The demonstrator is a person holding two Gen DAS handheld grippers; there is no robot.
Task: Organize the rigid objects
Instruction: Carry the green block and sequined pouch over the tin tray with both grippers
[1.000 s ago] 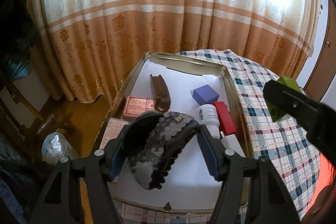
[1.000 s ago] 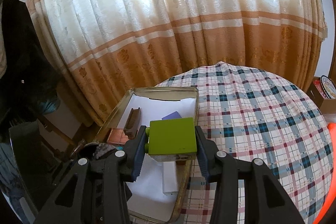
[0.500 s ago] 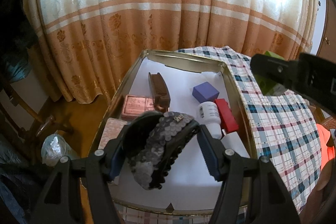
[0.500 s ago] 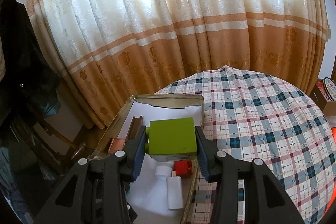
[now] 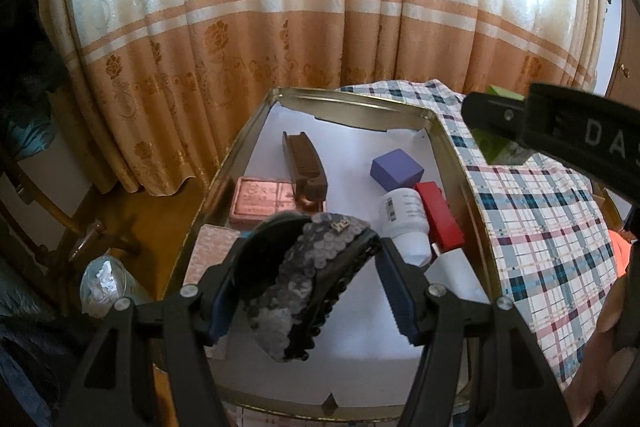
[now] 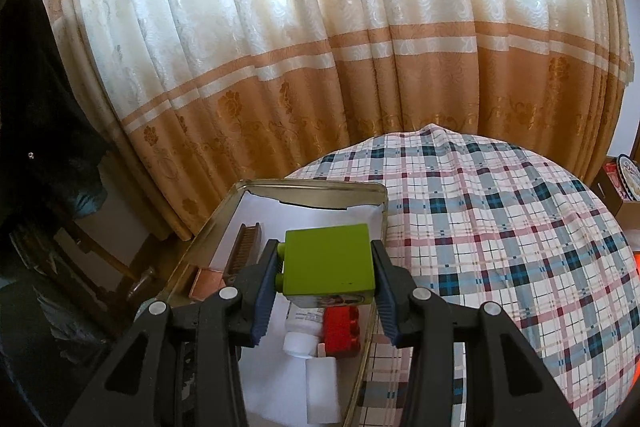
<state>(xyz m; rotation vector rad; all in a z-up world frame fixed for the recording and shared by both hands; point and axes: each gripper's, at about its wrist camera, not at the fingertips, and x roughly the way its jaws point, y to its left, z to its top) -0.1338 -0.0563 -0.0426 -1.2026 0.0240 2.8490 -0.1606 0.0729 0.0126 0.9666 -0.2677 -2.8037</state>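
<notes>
My left gripper is shut on a dark sequined headband and holds it above the near part of a paper-lined metal tin. In the tin lie a brown comb, a pink case, a purple cube, a white bottle and a red block. My right gripper is shut on a green block above the tin's right side. It also shows in the left wrist view at the right.
The tin sits at the left edge of a round table with a plaid cloth. An orange and cream curtain hangs behind. A wooden chair and a plastic bag are on the floor to the left.
My right gripper with the green block has moved forward and left over the tin's right side. My left gripper and the headband have barely moved.
</notes>
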